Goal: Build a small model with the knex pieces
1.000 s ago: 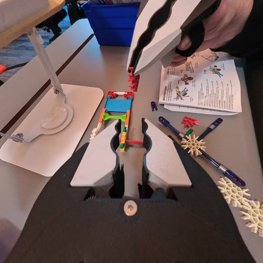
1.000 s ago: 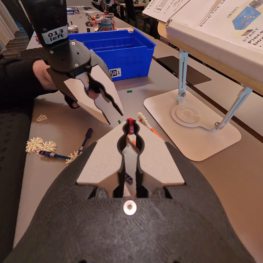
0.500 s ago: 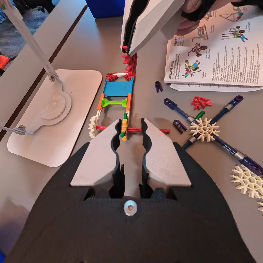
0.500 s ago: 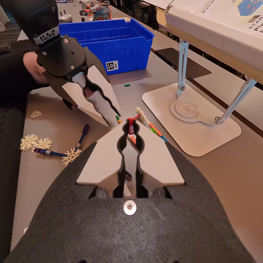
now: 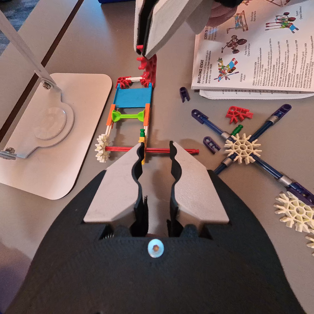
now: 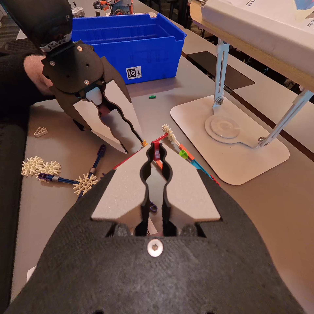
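Grey table point(image 5: 169, 105), left tool point(image 5: 155, 146) spread over red rod point(image 5: 158, 150) — right tool point(image 6: 156, 149) pinching red connector point(image 6: 156, 152)

- The red connector point(image 5: 147, 70), clamped in the right gripper point(image 5: 141, 51), is now brought down against the far red corner of the toy frame point(image 5: 131, 108); a second ago it was held above.
- The left gripper point(image 5: 155, 144), jaws apart, is moved forward, so that the red rod point(image 5: 158, 150) is now straddled beside the yellow connector point(image 5: 142, 144).
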Motion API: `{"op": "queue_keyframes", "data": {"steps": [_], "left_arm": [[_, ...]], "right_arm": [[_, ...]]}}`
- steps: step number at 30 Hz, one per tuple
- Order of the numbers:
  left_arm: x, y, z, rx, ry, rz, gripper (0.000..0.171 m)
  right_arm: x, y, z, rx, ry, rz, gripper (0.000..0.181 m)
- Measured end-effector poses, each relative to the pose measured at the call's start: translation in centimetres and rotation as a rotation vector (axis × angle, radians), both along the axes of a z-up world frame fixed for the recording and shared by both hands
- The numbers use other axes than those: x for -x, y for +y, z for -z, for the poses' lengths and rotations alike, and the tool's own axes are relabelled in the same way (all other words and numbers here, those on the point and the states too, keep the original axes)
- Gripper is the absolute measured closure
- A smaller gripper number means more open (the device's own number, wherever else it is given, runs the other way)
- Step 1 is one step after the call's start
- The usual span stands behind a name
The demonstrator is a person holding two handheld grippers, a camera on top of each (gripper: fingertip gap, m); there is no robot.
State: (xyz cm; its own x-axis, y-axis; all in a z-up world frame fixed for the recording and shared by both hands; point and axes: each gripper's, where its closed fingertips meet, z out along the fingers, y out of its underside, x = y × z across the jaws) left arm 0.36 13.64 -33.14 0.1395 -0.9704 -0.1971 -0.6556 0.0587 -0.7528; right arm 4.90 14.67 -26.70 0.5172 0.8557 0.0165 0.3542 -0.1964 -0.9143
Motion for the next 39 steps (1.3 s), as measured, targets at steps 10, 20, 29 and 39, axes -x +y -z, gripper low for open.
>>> {"op": "queue_keyframes", "data": {"steps": [10, 20, 29, 39], "left_arm": [[0.27, 0.27, -0.5, -0.015, -0.014, -0.014, 0.143], [0.27, 0.26, -0.2, -0.023, 0.001, -0.013, 0.142], [0.31, 0.27, -0.23, -0.026, 0.003, -0.015, 0.142], [0.38, 0.34, -0.42, -0.026, -0.004, -0.019, 0.142]], "right_arm": [[-0.01, 0.03, 0.15, -0.004, -0.009, 0.001, 0.178], [-0.08, 0.09, 0.23, -0.009, -0.017, 0.004, 0.178], [-0.06, 0.07, 0.24, -0.011, -0.018, 0.003, 0.178], [-0.1, 0.09, 0.24, -0.011, -0.019, 0.004, 0.178]]}}
